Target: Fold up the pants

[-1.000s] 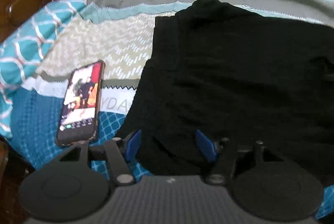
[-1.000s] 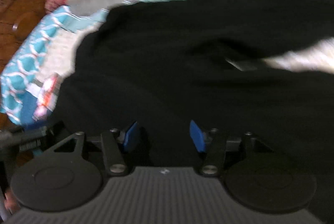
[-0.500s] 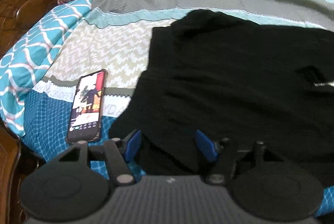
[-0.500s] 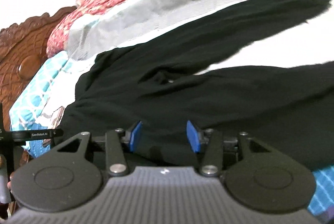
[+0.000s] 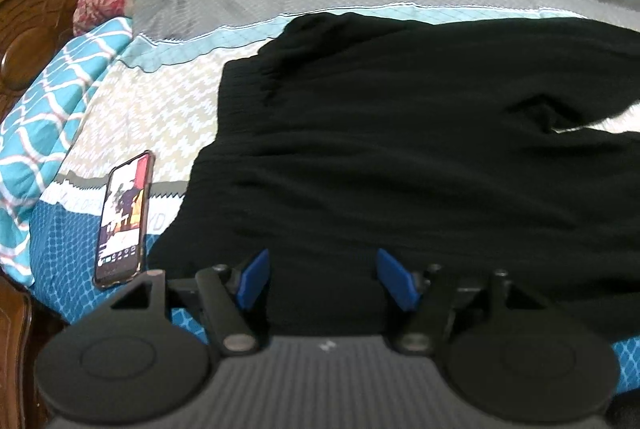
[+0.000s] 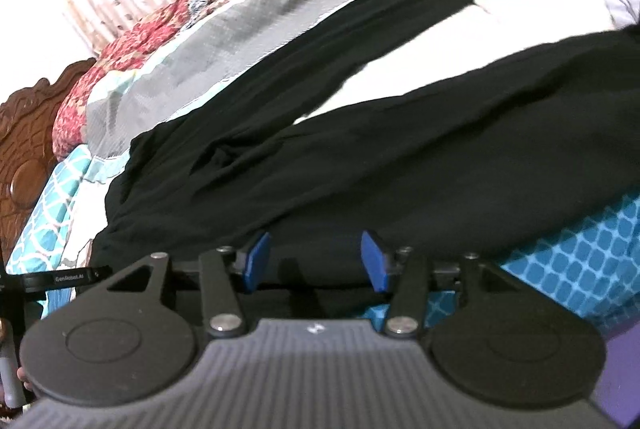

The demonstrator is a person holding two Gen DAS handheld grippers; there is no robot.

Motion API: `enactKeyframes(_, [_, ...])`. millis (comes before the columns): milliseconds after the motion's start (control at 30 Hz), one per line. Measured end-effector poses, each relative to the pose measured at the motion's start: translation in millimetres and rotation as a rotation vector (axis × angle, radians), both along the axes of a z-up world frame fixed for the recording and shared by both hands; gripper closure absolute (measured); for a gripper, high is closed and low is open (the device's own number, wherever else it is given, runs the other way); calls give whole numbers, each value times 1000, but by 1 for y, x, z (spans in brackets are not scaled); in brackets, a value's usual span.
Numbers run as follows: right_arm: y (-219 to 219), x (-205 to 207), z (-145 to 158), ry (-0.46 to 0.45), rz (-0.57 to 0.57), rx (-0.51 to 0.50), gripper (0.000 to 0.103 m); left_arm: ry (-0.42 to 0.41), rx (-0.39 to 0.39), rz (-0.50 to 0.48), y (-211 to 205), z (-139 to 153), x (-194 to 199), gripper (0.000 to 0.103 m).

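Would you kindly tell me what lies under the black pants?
The black pants lie spread on the patterned quilt; whatever sits beneath the fabric is covered.

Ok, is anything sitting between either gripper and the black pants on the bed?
Nothing visible. The left gripper and right gripper are both open right at the near edge of the pants. The phone lies on the bedspread left of the pants, off the fabric.

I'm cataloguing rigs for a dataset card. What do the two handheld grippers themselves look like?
Both look alike. The left gripper and right gripper each have a grey ribbed body with a small white logo, two round black discs, black linkage arms with silver pivot pins, and flat blue finger pads. No cables or sleeves show.
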State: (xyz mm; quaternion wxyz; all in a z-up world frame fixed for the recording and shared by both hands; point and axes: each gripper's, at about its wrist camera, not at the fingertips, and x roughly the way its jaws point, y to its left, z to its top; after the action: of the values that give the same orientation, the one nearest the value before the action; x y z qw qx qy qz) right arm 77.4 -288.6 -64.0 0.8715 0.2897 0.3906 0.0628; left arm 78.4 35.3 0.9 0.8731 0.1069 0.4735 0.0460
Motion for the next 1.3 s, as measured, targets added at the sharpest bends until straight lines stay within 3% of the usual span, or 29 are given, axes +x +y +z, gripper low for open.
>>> enactKeyframes(300, [-11, 4, -5, 6, -20, 6, 49, 21, 12, 1, 0, -6, 11, 39])
enactKeyframes(400, [-21, 10, -2, 3, -41, 2, 49, -20, 26, 3, 11, 5, 31, 39])
enactKeyframes(467, [-30, 16, 3, -7, -67, -3, 49, -74, 41, 27, 26, 21, 55, 39])
enactKeyframes(567, [-45, 24, 7, -15, -113, -9, 49, -164, 69, 63, 53, 42, 101, 15])
enactKeyframes(667, [-56, 29, 7, -3, -151, -10, 49, -253, 152, 59, 69, 41, 148, 13])
enactKeyframes(900, [-86, 74, 19, 36, -194, -17, 49, -257, 213, -149, 41, 1, 226, 9])
enactKeyframes(967, [-108, 103, 33, 17, -225, -36, 48, -190, 235, -188, 30, -22, 238, 20])
enactKeyframes(1033, [-131, 139, 46, 14, -255, -71, 46, -77, 257, -232, 21, -48, 248, 79])
enactKeyframes(1067, [-142, 158, 50, 22, -270, -81, 46, -49, 282, -243, 18, -57, 250, 89])
enactKeyframes(1133, [-168, 199, 51, 56, -321, -60, 46, -88, 318, -253, 15, -58, 238, 93])
enactKeyframes(1233, [-207, 252, 39, 129, -447, 20, 46, -143, 268, -226, 20, -38, 217, 94])
enactKeyframes(1300, [-223, 279, 32, 143, -513, 15, 46, -191, 220, -208, 24, -19, 194, 94])
